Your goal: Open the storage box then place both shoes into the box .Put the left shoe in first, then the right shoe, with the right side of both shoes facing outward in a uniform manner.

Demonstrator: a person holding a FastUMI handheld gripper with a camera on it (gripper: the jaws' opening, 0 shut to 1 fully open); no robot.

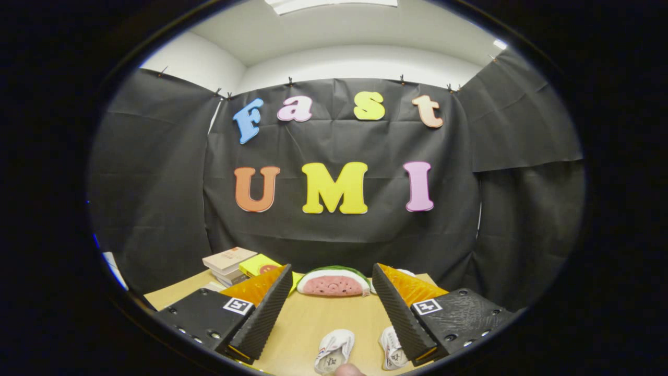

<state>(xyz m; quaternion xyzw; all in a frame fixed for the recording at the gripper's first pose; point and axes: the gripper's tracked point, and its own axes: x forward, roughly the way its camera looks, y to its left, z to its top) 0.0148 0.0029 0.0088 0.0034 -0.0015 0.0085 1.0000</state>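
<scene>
- The tongs (334, 308) hang above the table (318, 324), fingers spread wide apart, nothing between them but bare wood.
- Down low, close in under the tongs, sit the two small white shoes. One shoe (334, 351) lies in the gap between the fingers, a touch toward the right finger's side of the middle.
- The other shoe (392, 349) sits just beside it, tucked against the inner edge of the right finger and partly hidden by it.
- Both shoes run lengthwise roughly along the line of the fingers, toe and heel ends pointing away from and back toward the tongs; which is the left shoe and which the right I cannot tell from here.
- The pair are near each other but not touching.
- Beyond the fingertips, at the far side of the table, rests a watermelon slice (334, 282), cut face toward us.
- Past the left finger, a stack of books (229, 263) with a yellow packet (259, 265) next to it.
- No storage box picked out yet, so the opening step looks undone, in my judgement.
- What the next move turns on: the shoes lie below and close in, not ahead, so the tongs would have to tip down and draw back to reach them.
</scene>
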